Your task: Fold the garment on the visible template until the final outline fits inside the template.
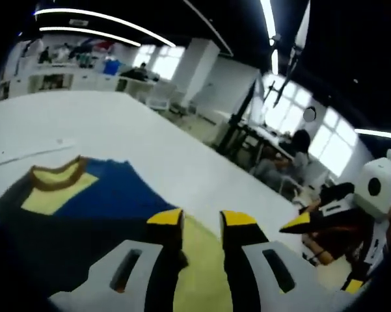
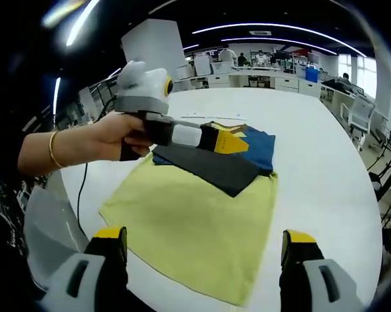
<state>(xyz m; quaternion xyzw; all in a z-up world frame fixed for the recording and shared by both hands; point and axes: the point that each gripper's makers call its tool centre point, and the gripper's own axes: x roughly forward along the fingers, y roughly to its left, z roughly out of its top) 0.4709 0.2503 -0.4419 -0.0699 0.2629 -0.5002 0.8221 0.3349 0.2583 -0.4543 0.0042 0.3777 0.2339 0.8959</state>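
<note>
Yellow-tipped jaws of the right tool (image 2: 205, 244) stand wide apart and empty, low over the near hem of the garment (image 2: 195, 221), which lies flat on the white desk (image 2: 325, 162). Farther out, the left tool (image 2: 228, 142), jaws nearly closed, hovers at the dark folded sleeve; whether it pinches cloth I cannot tell. Soft, light, limp fabric: best taken at corners or hem.

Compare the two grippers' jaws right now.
The left gripper has its yellow-tipped jaws close together, a narrow gap between them; the right gripper has its jaws spread wide. The left gripper hangs over the garment, near its dark part; the right gripper sits back at the garment's yellow near edge. Both have yellow tips and pale bodies, and neither holds anything.
</note>
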